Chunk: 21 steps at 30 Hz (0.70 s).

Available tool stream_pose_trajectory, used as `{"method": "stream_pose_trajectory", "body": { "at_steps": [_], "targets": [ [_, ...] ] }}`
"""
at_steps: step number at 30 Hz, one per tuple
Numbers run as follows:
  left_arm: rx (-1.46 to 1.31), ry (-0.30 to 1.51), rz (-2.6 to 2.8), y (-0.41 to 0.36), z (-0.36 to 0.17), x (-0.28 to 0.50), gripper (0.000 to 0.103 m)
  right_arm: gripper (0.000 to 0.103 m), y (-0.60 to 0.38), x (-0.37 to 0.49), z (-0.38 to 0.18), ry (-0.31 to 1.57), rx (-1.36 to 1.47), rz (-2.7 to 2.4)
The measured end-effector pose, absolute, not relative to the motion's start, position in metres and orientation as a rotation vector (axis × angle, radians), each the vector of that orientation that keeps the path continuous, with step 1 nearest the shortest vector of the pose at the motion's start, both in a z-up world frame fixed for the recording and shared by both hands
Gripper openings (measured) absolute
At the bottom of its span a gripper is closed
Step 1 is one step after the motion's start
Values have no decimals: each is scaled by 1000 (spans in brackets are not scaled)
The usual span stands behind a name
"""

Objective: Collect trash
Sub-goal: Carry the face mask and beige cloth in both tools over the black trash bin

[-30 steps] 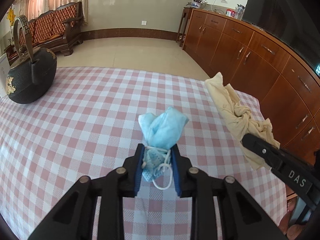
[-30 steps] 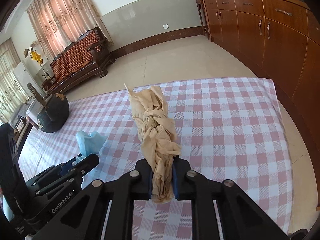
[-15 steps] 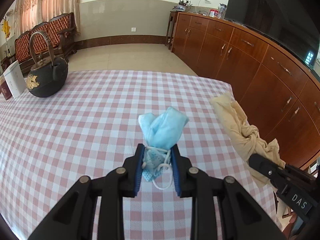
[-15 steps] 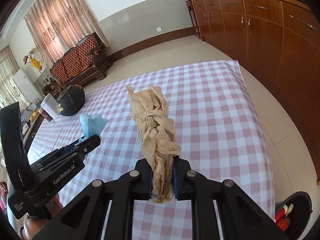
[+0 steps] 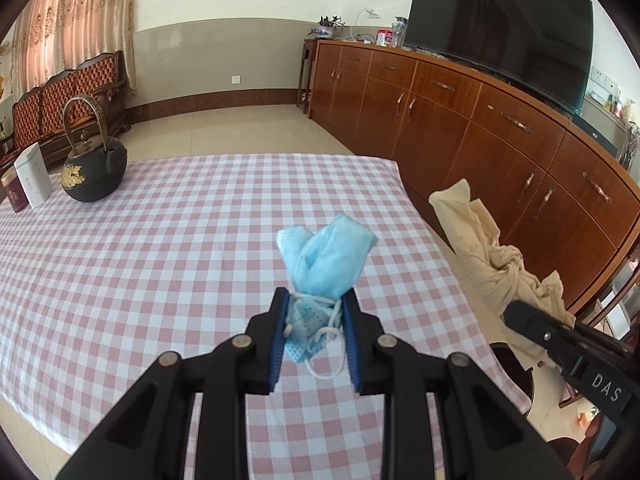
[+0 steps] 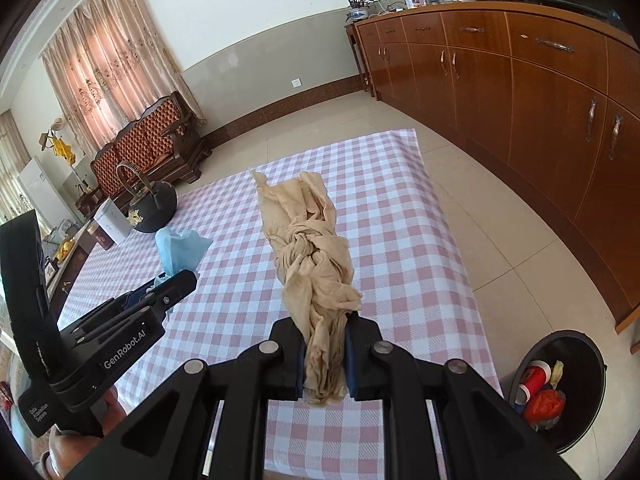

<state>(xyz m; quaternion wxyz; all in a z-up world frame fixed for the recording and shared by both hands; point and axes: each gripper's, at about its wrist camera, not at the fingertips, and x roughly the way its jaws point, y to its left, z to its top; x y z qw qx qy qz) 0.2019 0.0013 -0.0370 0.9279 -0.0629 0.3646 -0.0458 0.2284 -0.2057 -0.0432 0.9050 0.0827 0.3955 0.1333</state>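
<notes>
One checked tablecloth [image 5: 160,264] spreads below two raised grippers; one black bin [image 6: 560,384] stands on the floor beside the table, several scraps inside; one iron kettle [image 5: 94,168] sits far back; the right gripper [image 6: 324,354] clamps one knotted beige cloth [image 6: 310,248]; the left gripper [image 5: 316,330] pinches one crumpled blue mask [image 5: 324,256] above the cloth.

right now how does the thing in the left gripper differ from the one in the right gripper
The left gripper holds a light blue face mask with white ear loops; the right gripper holds a beige cloth. The face mask is a short, crumpled bunch, while the beige cloth is long and twisted into a knot. The beige cloth sticks out much further beyond its gripper. Both are soft, clamped at one end and held above the checked tablecloth.
</notes>
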Motion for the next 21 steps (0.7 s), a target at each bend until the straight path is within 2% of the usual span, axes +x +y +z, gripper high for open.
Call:
{"method": "stream_pose_trajectory", "body": {
  "at_steps": [9,21],
  "targets": [
    [-80,719,-183,-42,-25,164,27,16,-258,174,-33,781,213,182],
    [-3,749,-357,-131,-35,146,27,16,-353,111,-43,771,305,-2]
  ]
}}
